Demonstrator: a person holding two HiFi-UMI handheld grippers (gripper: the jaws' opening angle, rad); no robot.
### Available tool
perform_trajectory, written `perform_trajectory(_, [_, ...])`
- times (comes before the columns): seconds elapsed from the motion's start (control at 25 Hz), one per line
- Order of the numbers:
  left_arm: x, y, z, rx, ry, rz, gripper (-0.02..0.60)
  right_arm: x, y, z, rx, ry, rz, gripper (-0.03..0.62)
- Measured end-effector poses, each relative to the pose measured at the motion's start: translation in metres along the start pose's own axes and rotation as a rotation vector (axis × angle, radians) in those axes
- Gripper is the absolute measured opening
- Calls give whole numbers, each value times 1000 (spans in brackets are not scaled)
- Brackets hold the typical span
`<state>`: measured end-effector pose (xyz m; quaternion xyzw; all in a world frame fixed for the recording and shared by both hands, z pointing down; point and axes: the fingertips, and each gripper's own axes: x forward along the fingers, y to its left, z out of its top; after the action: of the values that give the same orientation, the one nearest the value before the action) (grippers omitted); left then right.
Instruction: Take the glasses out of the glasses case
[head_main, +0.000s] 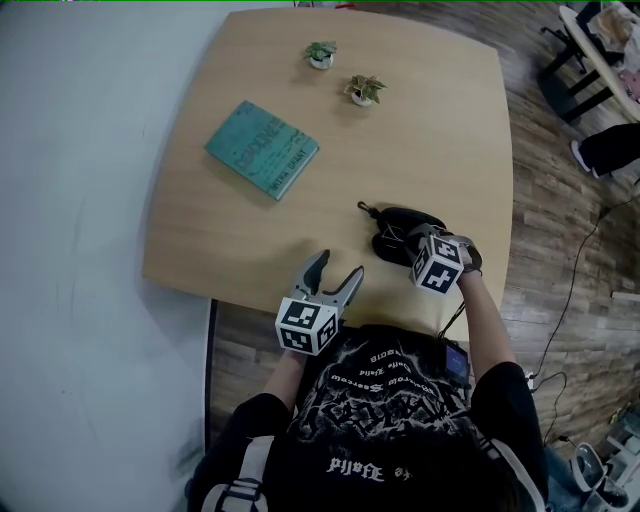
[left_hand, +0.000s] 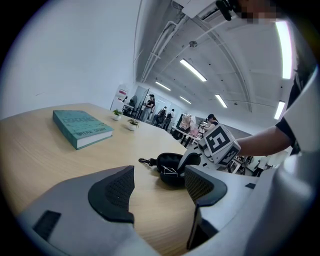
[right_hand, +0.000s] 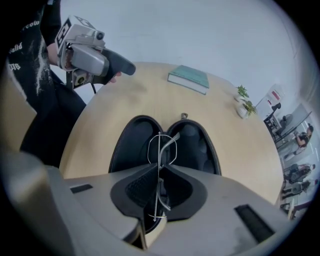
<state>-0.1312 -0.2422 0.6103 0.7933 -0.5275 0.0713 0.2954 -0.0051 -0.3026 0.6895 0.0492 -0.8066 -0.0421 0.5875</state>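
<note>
A black glasses case (head_main: 392, 222) lies open like a clamshell near the table's right front edge, also seen in the right gripper view as two hollow halves (right_hand: 131, 142). Thin wire-framed glasses (right_hand: 161, 146) stand on edge over the case's hinge. My right gripper (right_hand: 157, 196) points steeply down into the case, shut on the lower part of the frame. From the left gripper view the case (left_hand: 169, 161) shows ahead with the right gripper's finger (left_hand: 189, 160) reaching in. My left gripper (head_main: 336, 274) hovers open over the table's front edge, nothing between its pads (left_hand: 114, 192).
A teal book (head_main: 262, 149) lies on the left part of the wooden table (head_main: 440, 130). Two small potted plants (head_main: 320, 54) (head_main: 364, 90) stand at the far side. The case sits close to the table's right front corner; wooden floor and a cable lie beyond.
</note>
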Motion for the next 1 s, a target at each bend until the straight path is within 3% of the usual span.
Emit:
perform_trajectory(0.48, [-1,1,3,52,-6,12,322,-11,-6,4,-23,-23,-88,41])
perform_trajectory(1.0, [-7,-16,5,158,2,-10,322,-61,0,24,49,-153,-166,41])
